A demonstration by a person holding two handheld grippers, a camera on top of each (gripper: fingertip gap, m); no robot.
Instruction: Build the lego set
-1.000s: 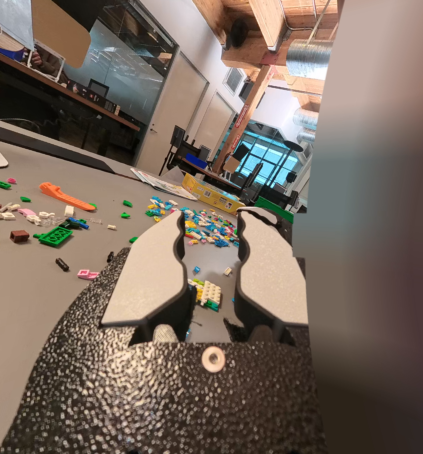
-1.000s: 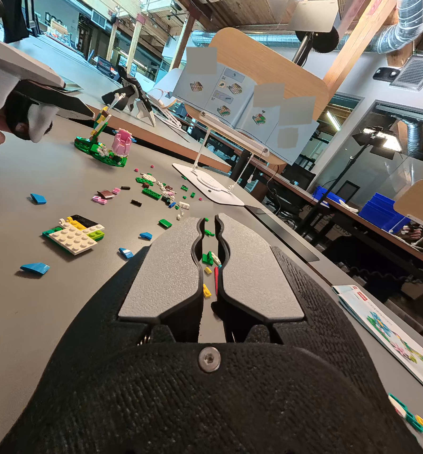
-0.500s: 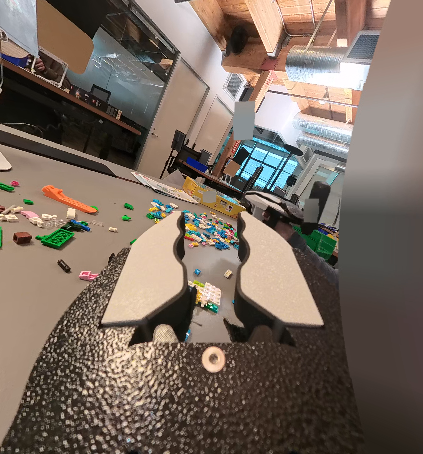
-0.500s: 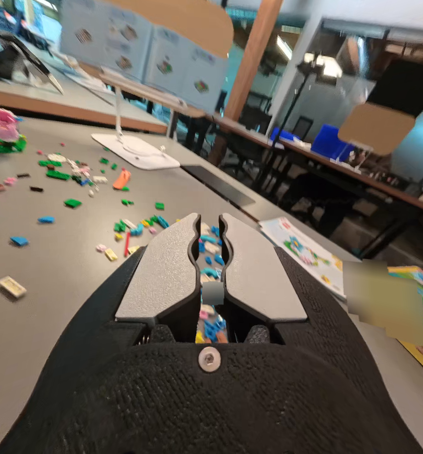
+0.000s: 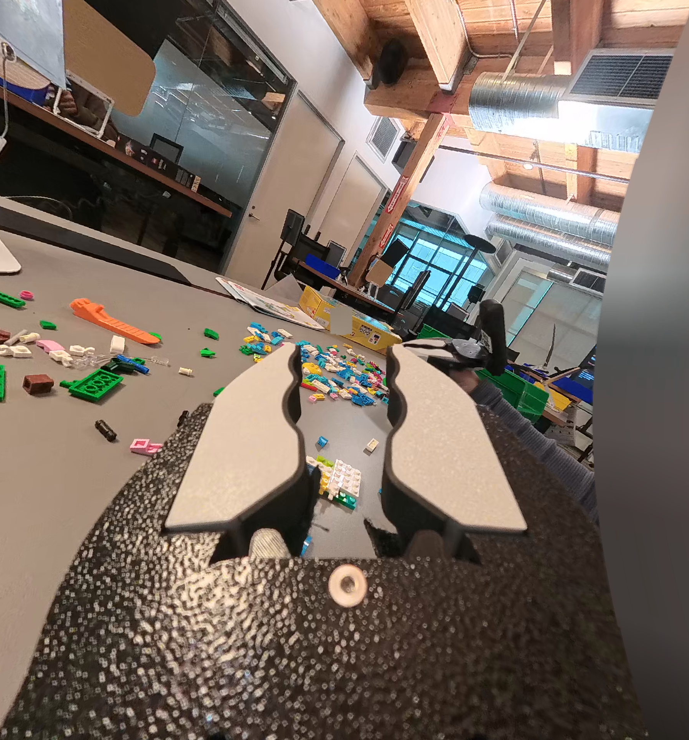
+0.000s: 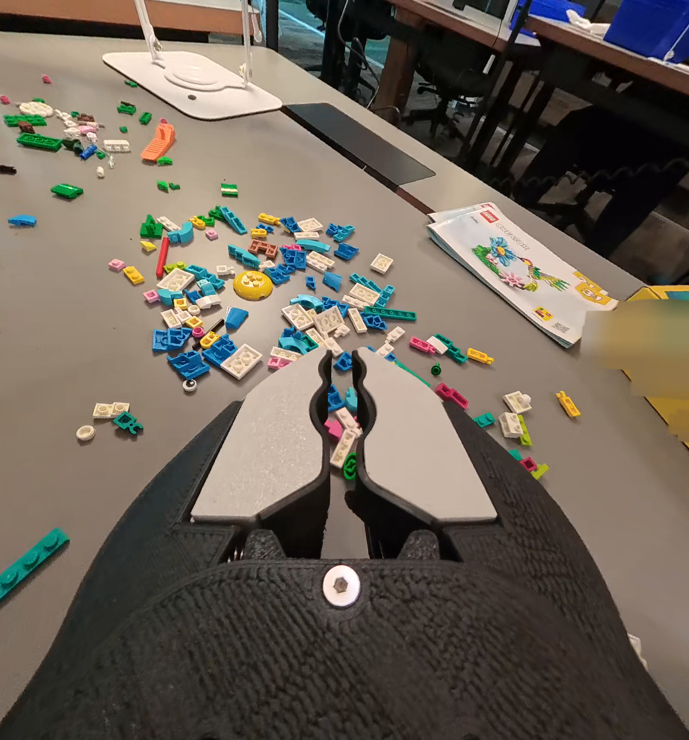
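Note:
My left gripper [image 5: 342, 352] is open and empty, held low over the grey table [image 5: 34, 500]. A small build of white, yellow and green plates [image 5: 340, 478] lies on the table below its jaws. A pile of loose blue, white, pink and yellow bricks [image 5: 334, 372] lies beyond its fingertips. My right gripper [image 6: 341, 354] is nearly shut with a narrow gap and holds nothing. It hovers over the near edge of the same pile [image 6: 294, 300], which holds a yellow dome piece [image 6: 252, 284]. The right gripper also shows in the left wrist view [image 5: 455, 354], at the far right of the pile.
An orange brick separator [image 6: 159, 142] and green, white and pink pieces [image 6: 38, 140] lie at the far left. A white stand base [image 6: 198, 84] is behind them. An instruction booklet [image 6: 511, 268] and a yellow box [image 6: 687, 448] lie at the right. A teal plate [image 6: 22, 568] lies near left. Tip to tip, the grippers are about 40 centimeters apart.
My right gripper has swung right and tilted down, from facing the stand to hovering over the brick pile. It has come into the left wrist view. My left gripper has barely moved.

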